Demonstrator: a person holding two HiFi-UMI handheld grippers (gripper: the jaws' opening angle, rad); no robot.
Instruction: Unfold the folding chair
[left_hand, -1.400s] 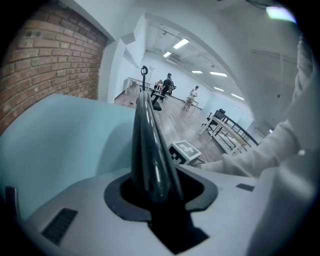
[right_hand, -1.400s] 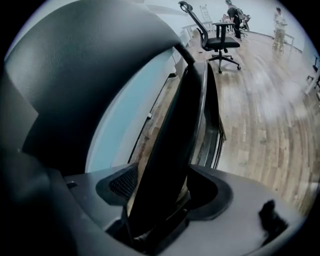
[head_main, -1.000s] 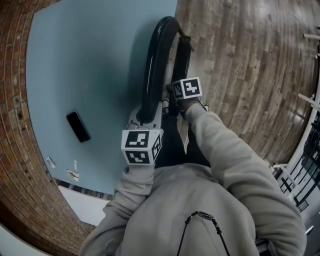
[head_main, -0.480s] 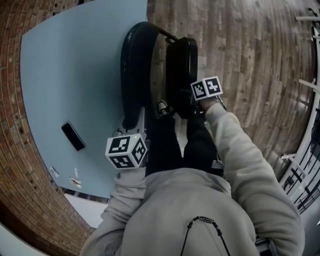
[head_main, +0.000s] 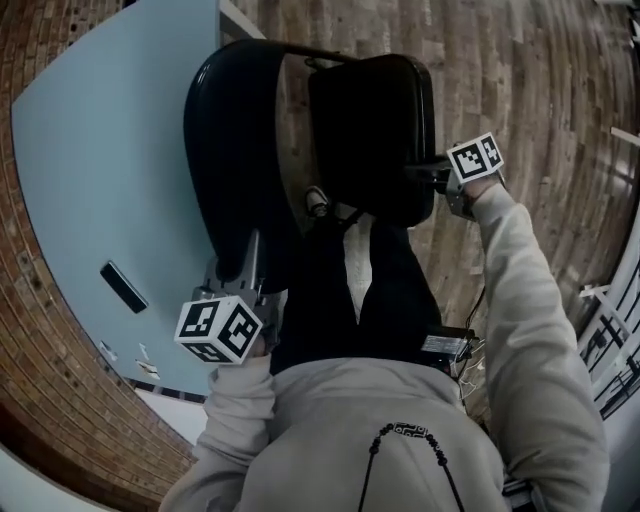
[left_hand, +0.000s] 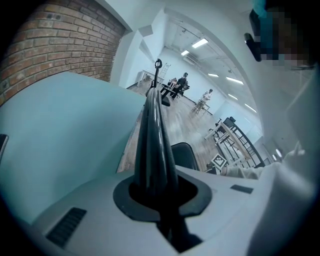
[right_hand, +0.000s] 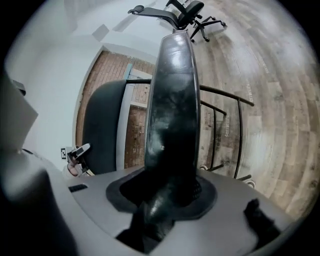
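A black folding chair stands partly opened in front of me. Its backrest (head_main: 228, 150) is at the left and its seat (head_main: 375, 120) is swung out to the right. My left gripper (head_main: 248, 262) is shut on the backrest's near edge (left_hand: 152, 140), and its jaws have just been closing on it. My right gripper (head_main: 428, 178) is shut on the seat's edge (right_hand: 172, 100), its jaws likewise having just closed further. From the right gripper view I see the backrest (right_hand: 100, 125), the left gripper (right_hand: 75, 152) and the thin black leg frame (right_hand: 225, 125).
A light blue panel (head_main: 100, 170) with a small black object (head_main: 125, 287) on it stands at the left, against a brick wall (head_main: 40, 330). Wooden floor (head_main: 530, 80) spreads to the right, with metal racks (head_main: 620, 340) at the far right. An office chair (right_hand: 185, 12) stands farther off.
The right gripper has swung the seat out to the right, away from the backrest, so the chair has opened wider. The left gripper has shifted down and left with the backrest.
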